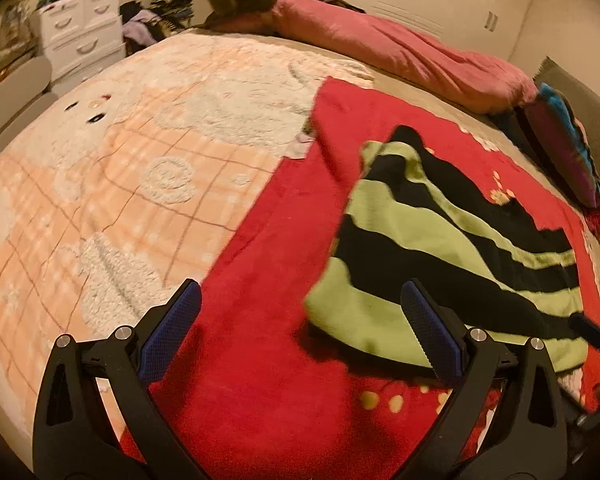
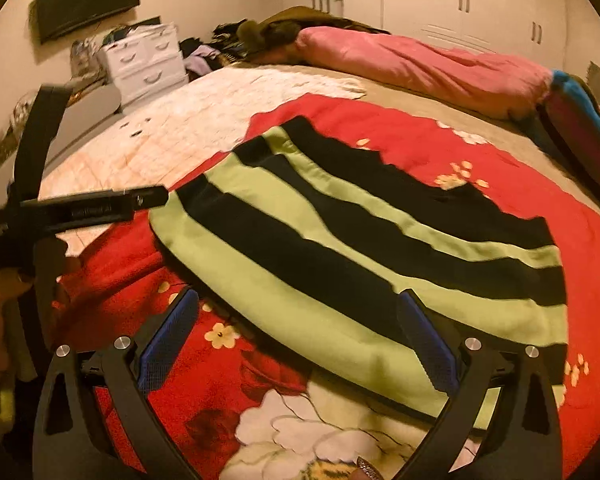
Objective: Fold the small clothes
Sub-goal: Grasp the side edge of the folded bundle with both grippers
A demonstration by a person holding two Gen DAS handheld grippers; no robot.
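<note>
One striped cloth (image 2: 340,248), one red blanket (image 2: 500,160), one pink pillow (image 2: 420,64), one white drawer chest (image 2: 144,60), two grippers (image 2: 298,300) (image 1: 300,296)

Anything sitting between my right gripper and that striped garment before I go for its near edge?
Nothing visible. The right gripper is open with the striped garment directly ahead on the red blanket; only bare blanket lies between.

A green-and-black striped garment (image 2: 360,248) lies spread, slightly rumpled, across the centre of the right wrist frame (centre right in the left wrist view), stripes running diagonally toward lower right.
</note>
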